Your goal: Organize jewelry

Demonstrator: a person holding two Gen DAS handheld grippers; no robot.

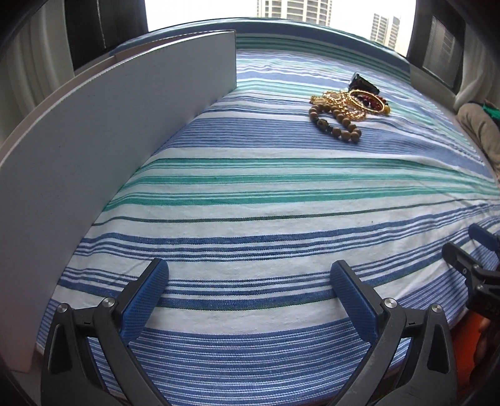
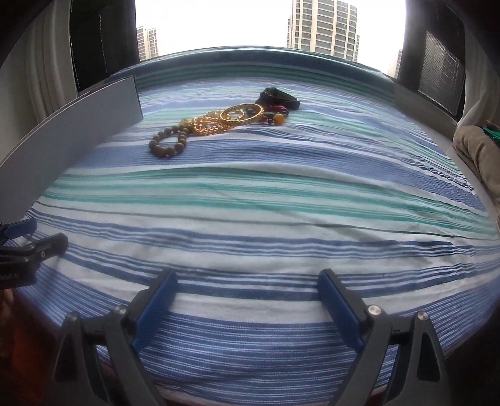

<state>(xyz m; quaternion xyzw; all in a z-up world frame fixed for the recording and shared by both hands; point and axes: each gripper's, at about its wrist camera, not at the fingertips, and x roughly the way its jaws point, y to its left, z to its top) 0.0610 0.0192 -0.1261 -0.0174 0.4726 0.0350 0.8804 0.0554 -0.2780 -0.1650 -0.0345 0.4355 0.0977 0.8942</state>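
The jewelry heap [image 2: 225,121] lies at the far side of the bed, well apart from both sets of tongs. In the right wrist view it spreads out left to right: a wooden bead bracelet [image 2: 170,140] nearest and leftmost, tangled gold chains [image 2: 207,125] touching it, a gold bangle [image 2: 241,113] on top of those, then a string of red and amber beads [image 2: 276,115], with a black object [image 2: 278,97] just behind. The left wrist view bunches the same heap up at upper right, and there the wooden bead bracelet [image 1: 336,120] shows one darker bead among the brown ones, a detail the other view blurs.

Everything rests on a blue, green and white striped cover [image 2: 250,200]. A white board [image 1: 93,150] stands upright along the left side, huge in the left wrist view, only a sliver in the right.

Left tongs [image 1: 250,287] spread wide, nothing between the blue pads, low over the near cover. Right tongs [image 2: 247,296] just as wide and bare. Each camera catches the other tool at its edge. Far back, a window with tower blocks [image 2: 322,28]; at far right, tan fabric [image 2: 478,150].
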